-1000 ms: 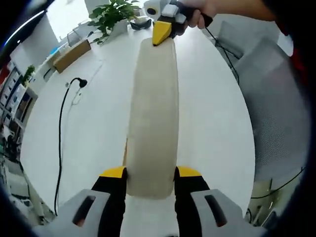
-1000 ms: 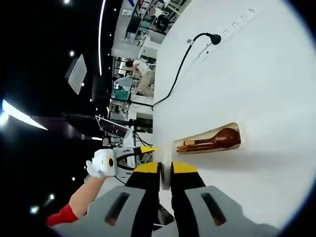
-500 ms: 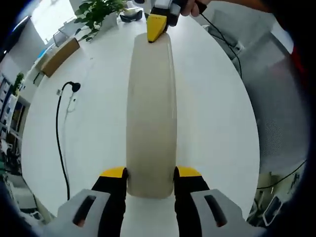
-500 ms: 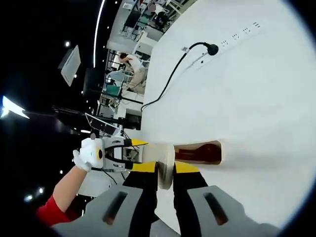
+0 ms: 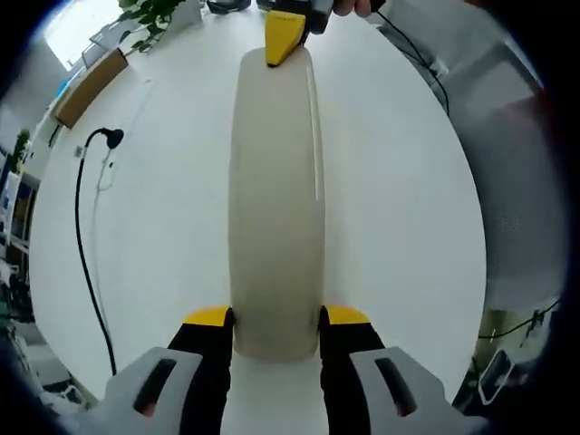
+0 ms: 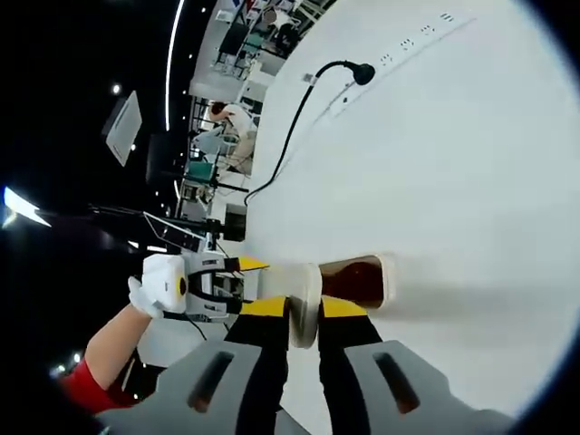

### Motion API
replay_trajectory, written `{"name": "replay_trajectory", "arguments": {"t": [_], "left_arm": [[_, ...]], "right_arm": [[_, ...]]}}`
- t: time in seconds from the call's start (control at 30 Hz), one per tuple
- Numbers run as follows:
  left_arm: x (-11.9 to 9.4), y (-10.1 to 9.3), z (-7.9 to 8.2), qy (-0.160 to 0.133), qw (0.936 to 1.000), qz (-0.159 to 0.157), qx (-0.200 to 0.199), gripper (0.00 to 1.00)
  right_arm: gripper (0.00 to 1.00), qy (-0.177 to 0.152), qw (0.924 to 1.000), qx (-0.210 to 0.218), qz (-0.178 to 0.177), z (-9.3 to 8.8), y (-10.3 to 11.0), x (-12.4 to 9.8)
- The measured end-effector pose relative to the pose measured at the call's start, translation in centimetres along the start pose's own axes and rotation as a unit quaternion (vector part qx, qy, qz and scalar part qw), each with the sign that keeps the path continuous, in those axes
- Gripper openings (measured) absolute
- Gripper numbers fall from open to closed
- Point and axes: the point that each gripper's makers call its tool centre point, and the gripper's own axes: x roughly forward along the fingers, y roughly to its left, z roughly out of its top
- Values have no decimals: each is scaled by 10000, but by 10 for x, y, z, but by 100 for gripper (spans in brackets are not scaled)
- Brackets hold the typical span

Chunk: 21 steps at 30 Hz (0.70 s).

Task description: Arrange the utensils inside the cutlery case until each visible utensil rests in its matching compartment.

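Both grippers hold the lid: the left gripper (image 5: 275, 317) has its jaws closed on the lid's (image 5: 275, 181) near end, and the right gripper (image 6: 304, 308) pinches its far end edge-on. Judging by this, the lid is being slid shut over the case (image 6: 382, 281), where a dark wooden utensil (image 6: 355, 278) lies on the white table (image 5: 399, 208).

One cutlery case (image 5: 276, 199), two grippers (image 5: 276, 328) (image 6: 303, 313), one black cable (image 5: 83, 227)
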Motion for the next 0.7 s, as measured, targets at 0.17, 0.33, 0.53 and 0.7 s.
{"name": "replay_trajectory", "arguments": {"t": [0.17,0.33,0.53,0.7], "left_arm": [[1,-1,-5,93,9999,-55,-19,38],[7,-3,-7,129,9999,-49,-70,38],[9,-2,-15,270,9996,29,24,38],[13,0,-14,180,9998,94,-22,38]], "right_arm": [[10,-34,9999,96,-57,-4,-5,6],[10,-177,9997,113,-88,9,-17,12],[11,-194,9996,18,-198,11,-21,23],[14,-148,9973,-457,-561,28,-42,31]]}}
